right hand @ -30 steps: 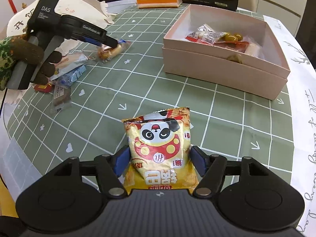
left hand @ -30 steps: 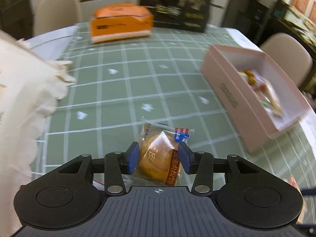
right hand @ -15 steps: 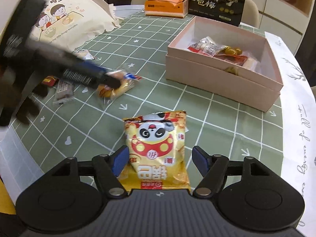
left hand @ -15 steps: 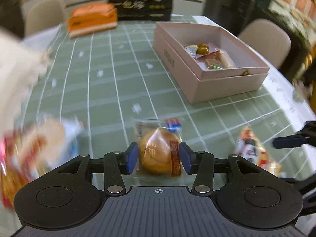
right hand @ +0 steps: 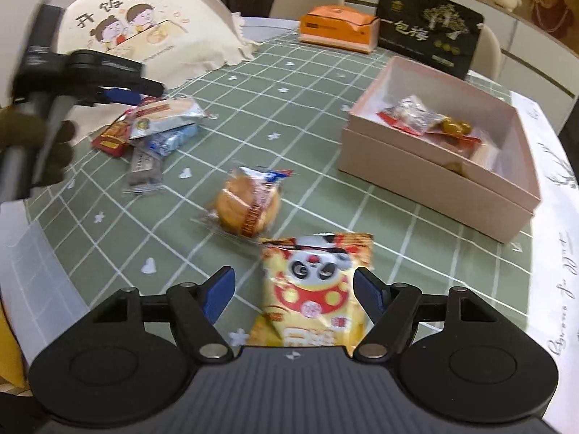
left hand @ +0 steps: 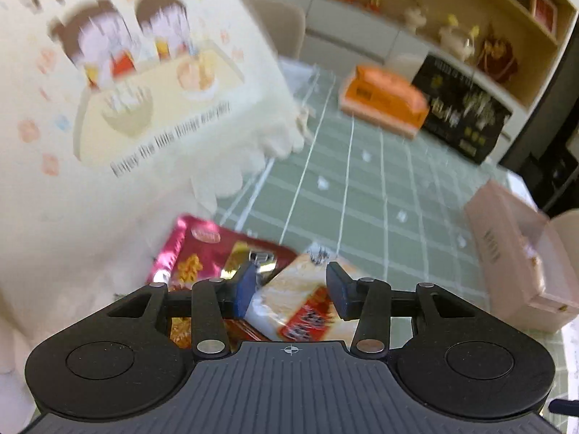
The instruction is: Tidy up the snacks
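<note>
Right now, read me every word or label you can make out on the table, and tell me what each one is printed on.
"开饭啦!" on the cream cartoon-printed cloth cover.
"一包梅" on the black gift box with gold trees.
"Enjoy the little things", roughly; blurred, same cloth cover in the left wrist view.
Orange carton: label too small.
Yellow panda snack bag, round wrapped cake, pink open box: print unreadable.

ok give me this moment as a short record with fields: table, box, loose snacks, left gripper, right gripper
table: green checked cloth
box: pink box, open, a few snacks inside
loose snacks: wrapped bun mid-table; pile of packets by the cream cover
left gripper: over the pile, white packet between jaws that have just been closing
right gripper: open around the panda bag
</note>
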